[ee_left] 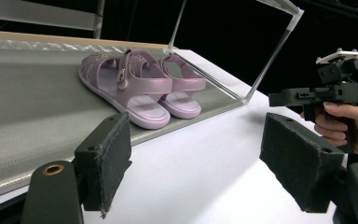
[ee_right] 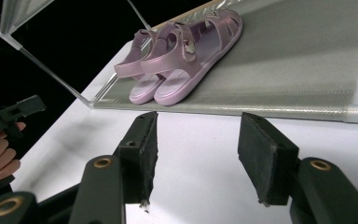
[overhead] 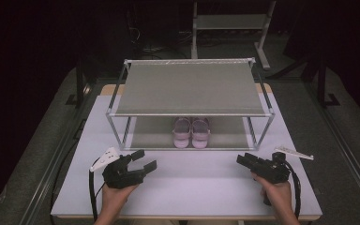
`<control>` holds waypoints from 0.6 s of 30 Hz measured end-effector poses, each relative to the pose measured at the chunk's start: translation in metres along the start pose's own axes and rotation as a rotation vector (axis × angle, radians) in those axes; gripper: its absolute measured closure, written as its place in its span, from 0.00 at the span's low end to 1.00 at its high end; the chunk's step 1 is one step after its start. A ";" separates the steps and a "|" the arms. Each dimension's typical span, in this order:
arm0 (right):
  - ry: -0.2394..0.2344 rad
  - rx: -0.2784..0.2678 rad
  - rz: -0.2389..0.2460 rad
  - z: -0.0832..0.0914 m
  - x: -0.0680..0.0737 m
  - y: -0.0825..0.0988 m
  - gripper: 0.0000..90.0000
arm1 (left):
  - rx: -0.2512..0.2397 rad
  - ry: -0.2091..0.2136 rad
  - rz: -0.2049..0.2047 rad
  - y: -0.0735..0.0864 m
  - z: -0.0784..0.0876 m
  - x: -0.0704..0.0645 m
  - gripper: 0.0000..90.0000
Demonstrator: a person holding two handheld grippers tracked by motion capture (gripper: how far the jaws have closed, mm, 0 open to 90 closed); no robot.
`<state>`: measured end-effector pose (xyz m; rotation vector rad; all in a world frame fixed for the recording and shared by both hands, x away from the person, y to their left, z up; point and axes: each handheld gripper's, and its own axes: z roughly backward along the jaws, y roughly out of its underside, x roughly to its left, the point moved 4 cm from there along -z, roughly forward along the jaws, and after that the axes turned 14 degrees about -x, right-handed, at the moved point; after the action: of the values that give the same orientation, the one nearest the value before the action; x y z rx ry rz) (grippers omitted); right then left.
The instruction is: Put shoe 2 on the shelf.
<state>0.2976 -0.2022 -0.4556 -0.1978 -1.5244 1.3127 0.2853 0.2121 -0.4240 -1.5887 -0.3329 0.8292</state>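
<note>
A: Where does the pair of lilac plastic strap sandals [overhead: 191, 132] sit, and which way do they point?

B: On the lower grey fabric shelf [overhead: 146, 133] of the white-framed two-tier shoe rack [overhead: 190, 87], a little right of the shelf's middle. They lie side by side and touching, long axes running near to far; the heels are at the near edge and the closed toes point to the far side. In the left gripper view the sandals [ee_left: 137, 84] show their heel straps toward the camera.

A: And the surface around them?

B: The rack stands on the far half of a pale white worktop [overhead: 192, 187] with a wooden rim showing at its far corners. The room is dark, with a grey floor and a second metal frame [overhead: 229, 23] behind the worktop.

A: How much open room is there?

B: The near half of the worktop is bare between the rack's front rail and the near edge. The upper shelf overhangs the sandals, so the opening is the front gap between the two tiers.

A: The grippers?

B: The left black gripper [overhead: 143, 160] hovers at near left, jaws spread apart, holding nothing. The right black gripper [overhead: 244, 160] is at near right; in its own view the jaws [ee_right: 196, 140] also stand apart and empty. Both are well apart from the sandals.
</note>
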 end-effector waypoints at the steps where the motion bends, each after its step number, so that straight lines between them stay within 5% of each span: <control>1: -0.001 0.000 0.000 0.001 0.000 0.000 0.52 | 0.000 0.000 0.000 0.000 0.000 0.000 0.27; 18: -0.016 0.014 0.010 0.011 0.003 0.003 0.49 | -0.005 0.001 0.005 0.000 0.000 0.000 0.26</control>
<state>0.2866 -0.2058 -0.4541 -0.1867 -1.5287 1.3354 0.2851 0.2119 -0.4235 -1.5946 -0.3312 0.8321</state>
